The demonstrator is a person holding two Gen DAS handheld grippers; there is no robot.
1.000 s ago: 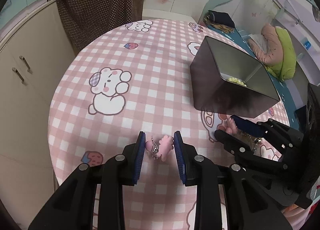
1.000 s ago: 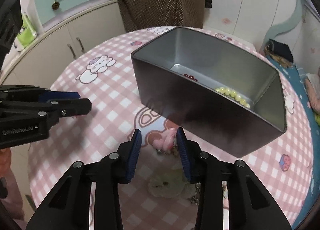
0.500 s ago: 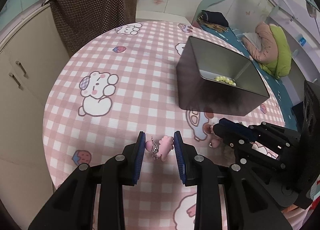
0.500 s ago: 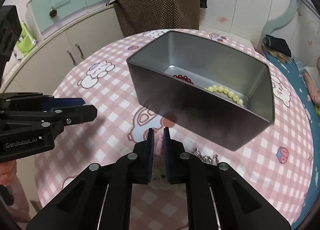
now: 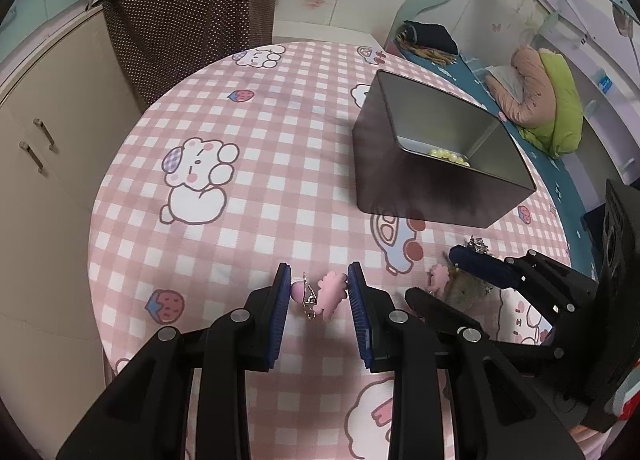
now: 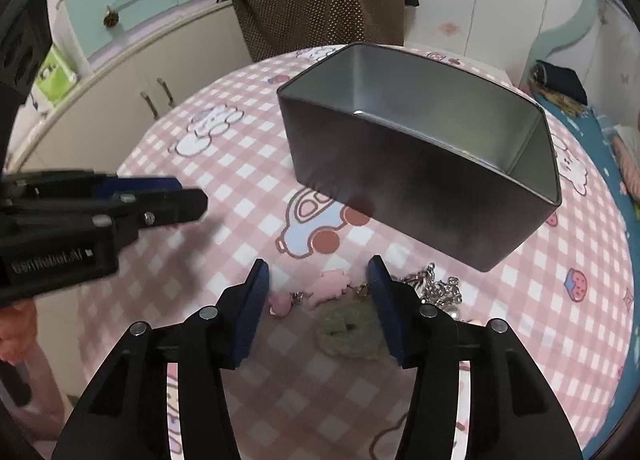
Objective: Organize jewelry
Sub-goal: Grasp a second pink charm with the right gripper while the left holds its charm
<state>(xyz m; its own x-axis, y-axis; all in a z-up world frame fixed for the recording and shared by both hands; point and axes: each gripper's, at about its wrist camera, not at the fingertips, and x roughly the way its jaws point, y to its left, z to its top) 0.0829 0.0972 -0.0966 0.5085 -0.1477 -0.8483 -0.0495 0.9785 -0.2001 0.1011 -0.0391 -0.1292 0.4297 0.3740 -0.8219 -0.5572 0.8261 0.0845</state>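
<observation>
My left gripper (image 5: 318,292) is shut on a pink charm earring (image 5: 320,294), with a pink bead, a silver hook and a pink flat piece between its blue pads, above the checked tablecloth. My right gripper (image 6: 318,288) is open and low over the cloth. Between its fingers lie a second pink charm earring (image 6: 320,288) and a pale green fuzzy piece (image 6: 352,330); a silver chain (image 6: 434,286) lies just to the right. The dark metal box (image 6: 404,176) stands beyond, open on top. In the left wrist view the box (image 5: 404,176) holds yellow beads (image 5: 448,156).
The round table (image 5: 256,164) has a pink checked cloth with cartoon prints. Beige cabinets (image 5: 36,148) stand to the left. A brown dotted cover (image 5: 192,4) stands behind the table. A blue bed with a pink and green toy (image 5: 540,96) is at the right.
My right gripper was shut half a second ago and is now open around the second pink earring on the cloth. My left gripper has drawn back a little, still holding its earring.
</observation>
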